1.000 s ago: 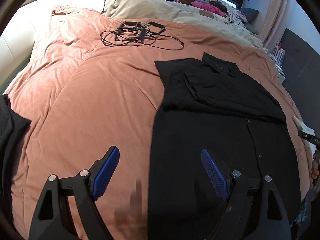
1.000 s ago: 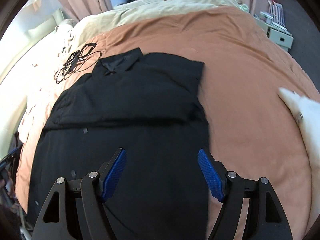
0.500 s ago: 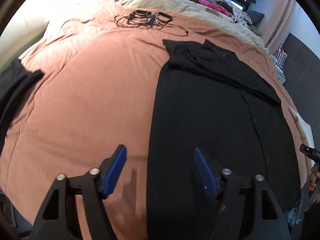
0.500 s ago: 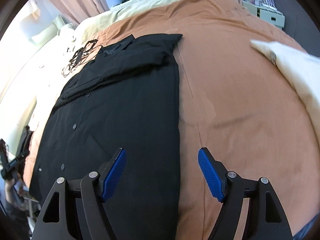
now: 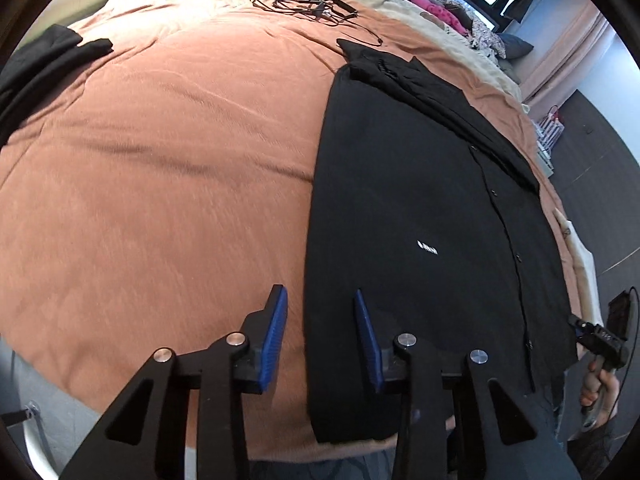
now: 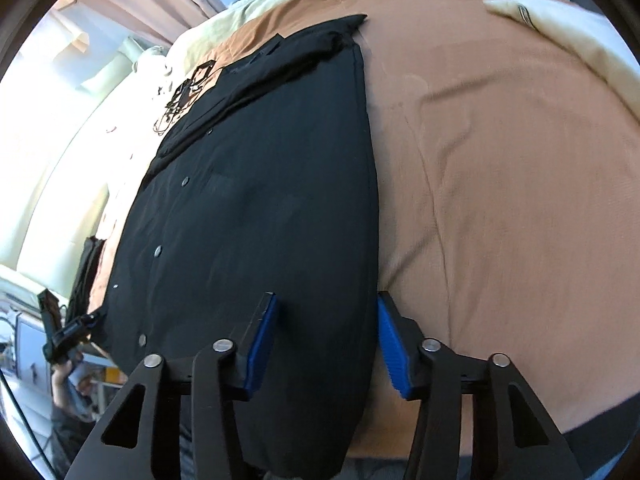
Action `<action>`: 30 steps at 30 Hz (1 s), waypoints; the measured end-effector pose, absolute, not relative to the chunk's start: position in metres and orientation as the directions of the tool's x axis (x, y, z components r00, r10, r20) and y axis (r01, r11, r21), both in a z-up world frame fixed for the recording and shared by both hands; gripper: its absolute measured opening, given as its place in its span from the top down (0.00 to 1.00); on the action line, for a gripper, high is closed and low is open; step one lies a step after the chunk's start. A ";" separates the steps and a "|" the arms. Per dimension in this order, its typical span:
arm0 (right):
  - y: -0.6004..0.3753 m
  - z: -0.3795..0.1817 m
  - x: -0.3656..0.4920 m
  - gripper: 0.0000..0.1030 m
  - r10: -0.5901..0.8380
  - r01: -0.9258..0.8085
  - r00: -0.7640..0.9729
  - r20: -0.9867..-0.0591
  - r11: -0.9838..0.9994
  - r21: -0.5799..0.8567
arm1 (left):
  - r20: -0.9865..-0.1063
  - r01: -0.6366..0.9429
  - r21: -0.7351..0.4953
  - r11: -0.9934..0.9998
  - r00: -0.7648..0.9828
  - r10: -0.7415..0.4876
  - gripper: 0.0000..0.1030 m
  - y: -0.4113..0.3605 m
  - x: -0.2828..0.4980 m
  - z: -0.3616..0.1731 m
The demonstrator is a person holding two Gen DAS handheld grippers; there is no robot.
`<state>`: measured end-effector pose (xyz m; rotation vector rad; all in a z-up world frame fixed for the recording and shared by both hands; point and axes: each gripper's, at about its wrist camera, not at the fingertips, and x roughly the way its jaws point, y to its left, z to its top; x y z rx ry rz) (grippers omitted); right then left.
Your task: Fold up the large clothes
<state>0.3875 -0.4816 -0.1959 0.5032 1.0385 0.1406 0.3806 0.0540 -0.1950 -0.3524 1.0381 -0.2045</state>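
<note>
A black button-up shirt (image 5: 420, 200) lies flat on the terracotta duvet (image 5: 160, 160), its sleeves folded in near the collar. My left gripper (image 5: 320, 320) hovers over the shirt's near left corner. The shirt's side edge runs between its blue pads (image 5: 276, 332), and the jaws are closing without pressing the cloth. In the right wrist view the same shirt (image 6: 260, 200) fills the middle. My right gripper (image 6: 326, 320) straddles the shirt's right edge near the hem. Its jaws are closing too, and its pads (image 6: 390, 344) stand clear of the fabric.
Tangled black cables (image 5: 304, 0) lie at the far end of the bed. A dark garment (image 5: 40, 64) hangs at the left edge and a cream cloth (image 6: 560, 28) at the right. A beige blanket (image 5: 400, 4) lies beyond. The bed's near edge is just below both grippers.
Both grippers drew back toward the near hem of the shirt and sank closer to it. Their jaws narrowed, each now straddling a side edge of the shirt.
</note>
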 end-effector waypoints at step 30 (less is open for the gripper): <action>-0.481 -0.249 0.338 0.62 0.603 0.161 0.633 -0.485 0.510 0.845 | -0.731 -0.092 -0.594 0.799 0.476 -0.489 0.74 0.050 0.364 -0.215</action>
